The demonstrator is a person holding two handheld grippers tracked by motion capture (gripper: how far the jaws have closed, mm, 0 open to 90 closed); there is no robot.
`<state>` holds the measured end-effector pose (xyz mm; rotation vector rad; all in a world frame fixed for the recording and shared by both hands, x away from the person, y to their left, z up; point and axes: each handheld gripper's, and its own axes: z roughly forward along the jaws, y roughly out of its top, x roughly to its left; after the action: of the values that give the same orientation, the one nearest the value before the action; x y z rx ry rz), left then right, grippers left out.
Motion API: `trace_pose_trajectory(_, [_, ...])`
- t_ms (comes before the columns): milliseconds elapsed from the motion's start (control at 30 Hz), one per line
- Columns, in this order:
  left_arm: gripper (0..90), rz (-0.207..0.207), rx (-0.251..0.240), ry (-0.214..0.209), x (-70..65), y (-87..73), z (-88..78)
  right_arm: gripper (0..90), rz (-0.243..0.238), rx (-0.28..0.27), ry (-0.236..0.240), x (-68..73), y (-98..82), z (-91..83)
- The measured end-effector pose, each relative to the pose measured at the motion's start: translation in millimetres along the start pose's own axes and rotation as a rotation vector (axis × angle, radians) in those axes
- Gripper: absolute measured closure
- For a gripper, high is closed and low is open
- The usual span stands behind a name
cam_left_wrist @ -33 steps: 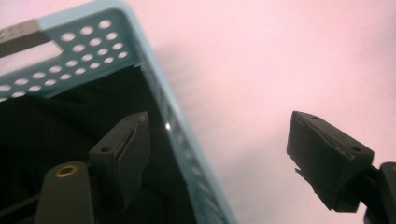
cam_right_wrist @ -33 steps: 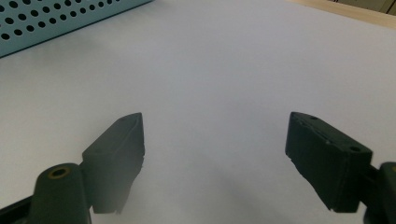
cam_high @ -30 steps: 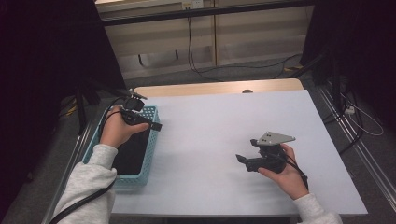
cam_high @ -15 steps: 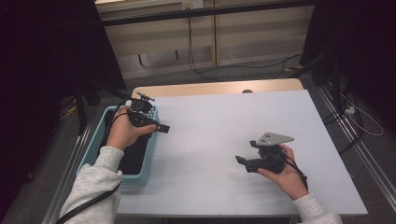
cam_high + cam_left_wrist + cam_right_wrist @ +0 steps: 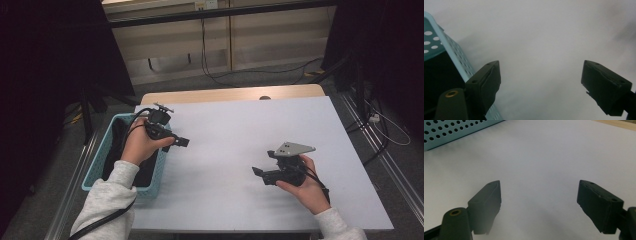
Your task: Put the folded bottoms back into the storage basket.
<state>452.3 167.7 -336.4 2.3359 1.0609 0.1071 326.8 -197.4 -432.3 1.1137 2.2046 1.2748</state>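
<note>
High view: the left gripper (image 5: 176, 141) hangs over the table's (image 5: 235, 135) left edge, beside the rim of the teal basket (image 5: 100, 165), whose inside looks dark; its contents cannot be told. The right gripper (image 5: 261, 174) rests near the front right corner.

Left gripper view: the jaws, just opening, stand spread with nothing between them, the basket (image 5: 447, 47) at their left.

Right gripper view: jaws spread and empty over bare table (image 5: 544, 157).

Judging by this, a drop-off looks finished, with nothing left on the tabletop.

Only the basket (image 5: 102, 172) blocks the table's (image 5: 240, 135) left edge.
</note>
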Motion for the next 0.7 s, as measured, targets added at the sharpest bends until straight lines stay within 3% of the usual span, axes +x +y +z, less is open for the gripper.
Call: trace_pose_trajectory(700, [14.8, 0.051, -0.008, -0.058, -26.2, -10.0, 22.9, 18.1, 0.009, 0.026, -0.003, -3.8, -11.2, -15.6])
